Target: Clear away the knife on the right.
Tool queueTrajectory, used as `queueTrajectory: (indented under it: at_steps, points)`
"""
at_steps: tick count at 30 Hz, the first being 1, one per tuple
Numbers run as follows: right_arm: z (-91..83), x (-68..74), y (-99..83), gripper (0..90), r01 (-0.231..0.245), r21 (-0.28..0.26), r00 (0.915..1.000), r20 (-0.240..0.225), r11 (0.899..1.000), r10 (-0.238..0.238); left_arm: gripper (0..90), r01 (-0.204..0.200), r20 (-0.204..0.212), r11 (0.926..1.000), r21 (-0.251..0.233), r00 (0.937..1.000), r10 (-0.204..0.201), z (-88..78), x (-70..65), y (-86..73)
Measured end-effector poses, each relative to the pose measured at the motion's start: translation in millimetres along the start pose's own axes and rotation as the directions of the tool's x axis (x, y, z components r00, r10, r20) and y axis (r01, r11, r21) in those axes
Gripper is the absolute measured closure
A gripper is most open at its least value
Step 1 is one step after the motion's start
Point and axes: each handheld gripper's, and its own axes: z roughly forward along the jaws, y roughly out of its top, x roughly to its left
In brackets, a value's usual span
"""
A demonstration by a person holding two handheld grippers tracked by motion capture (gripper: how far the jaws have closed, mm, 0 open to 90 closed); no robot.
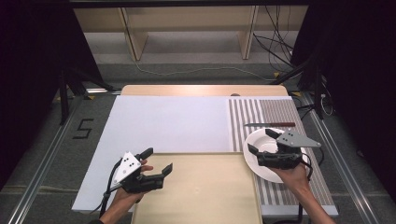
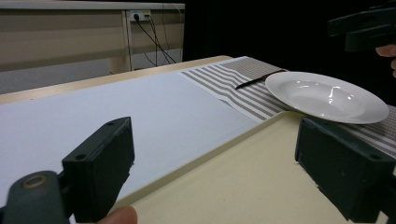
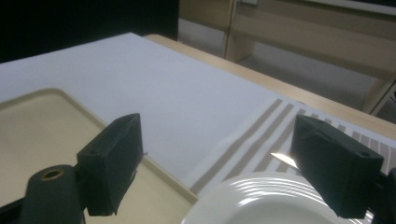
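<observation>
High view: wooden table (image 1: 201, 89) w/ a white sheet (image 1: 168, 123) over most of it, striped placemat (image 1: 275, 116) on the right side. Beige tray (image 1: 201, 191) lies at the near edge, centre, on the sheet; its right edge meets the mat. White plate (image 1: 261, 161) sits on the mat just right of the tray, rim near the tray's far right corner. Knife (image 1: 270, 124) lies crosswise on the mat just beyond the plate, dark handle to the right, blade pointing left, apart from the plate

Left gripper (image 1: 158, 161) is held by the left hand (image 1: 126, 193) over the tray's near-left corner, jaws spread wide, nothing between them. Grey plate on top, cable trailing down-left

Right gripper (image 1: 262, 141) is held by the right hand (image 1: 292, 175) above the plate, jaws pointing left/away, spread, empty

Left gripper view: both black jaws far apart, tray (image 2: 243, 186) below, sheet (image 2: 116, 112) beyond, plate (image 2: 327, 95) at right w/ knife (image 2: 259, 78) behind it. Other gripper's dark body in the top right corner, above the plate

Right gripper view: jaws wide apart, plate rim (image 3: 261, 200) low between them, tray (image 3: 42, 135) at left, mat stripes (image 3: 247, 149) ahead; knife tip (image 3: 282, 159) shows beside the right jaw
</observation>
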Motion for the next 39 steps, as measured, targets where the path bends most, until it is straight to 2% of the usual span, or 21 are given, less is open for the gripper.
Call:
queueTrajectory:
  at_steps: [6,12,17,20,27,30,33,34,35,37,39]
  points:
    - [14.0,-31.7,5.1,19.9,-0.024,0.099,0.9995,0.025,0.995,0.022,11.8,-0.003,0.003,1.0000,0.001,1.0000,0.003,0.4,-0.1,-0.4]
    - [29.2,-61.8,13.4,19.7,-0.048,0.184,0.9980,0.049,0.982,0.040,11.8,0.002,0.000,1.0000,0.003,1.0000,-0.002,0.7,0.7,-0.5]
    - [43.6,-91.5,13.0,19.7,-0.092,0.247,0.9940,0.081,0.965,0.074,11.8,0.000,0.003,1.0000,0.007,1.0000,0.000,1.2,0.0,-0.9]
    - [49.8,-107.5,11.6,19.9,-0.126,0.281,0.9898,0.101,0.952,0.101,11.8,0.002,0.004,1.0000,0.007,1.0000,-0.002,1.4,0.2,-1.0]
    - [66.6,-137.5,5.7,21.0,-0.164,0.371,0.9815,0.154,0.914,0.113,11.8,0.001,0.003,0.9999,0.013,1.0000,-0.001,2.6,-0.3,-1.7]
    - [75.7,-148.6,0.1,21.8,-0.174,0.418,0.9780,0.179,0.892,0.107,11.8,-0.001,0.007,1.0000,0.007,1.0000,0.001,1.9,-0.4,-0.9]
    - [83.1,-158.6,-5.2,23.4,-0.201,0.457,0.9727,0.198,0.867,0.122,11.8,0.002,0.008,1.0000,0.007,1.0000,-0.002,1.9,-0.1,-0.9]
    - [83.1,-158.6,-5.2,23.4,-0.201,0.457,0.9727,0.198,0.867,0.122,11.8,0.004,0.009,1.0000,0.008,1.0000,-0.004,1.9,-0.2,-1.1]
    - [88.4,-163.7,-8.4,24.0,-0.200,0.491,0.9727,0.203,0.848,0.112,11.8,0.007,0.011,1.0000,0.007,0.9999,-0.007,2.1,-0.6,-1.2]
    - [91.7,-167.2,-9.4,24.5,-0.198,0.509,0.9719,0.213,0.837,0.101,11.8,0.006,0.013,1.0000,0.007,0.9999,-0.006,2.1,-1.0,-1.0]
    - [94.2,-171.2,-9.3,25.7,-0.203,0.517,0.9722,0.207,0.831,0.109,11.8,0.006,0.014,1.0000,0.006,0.9999,-0.006,2.4,-1.4,-1.0]
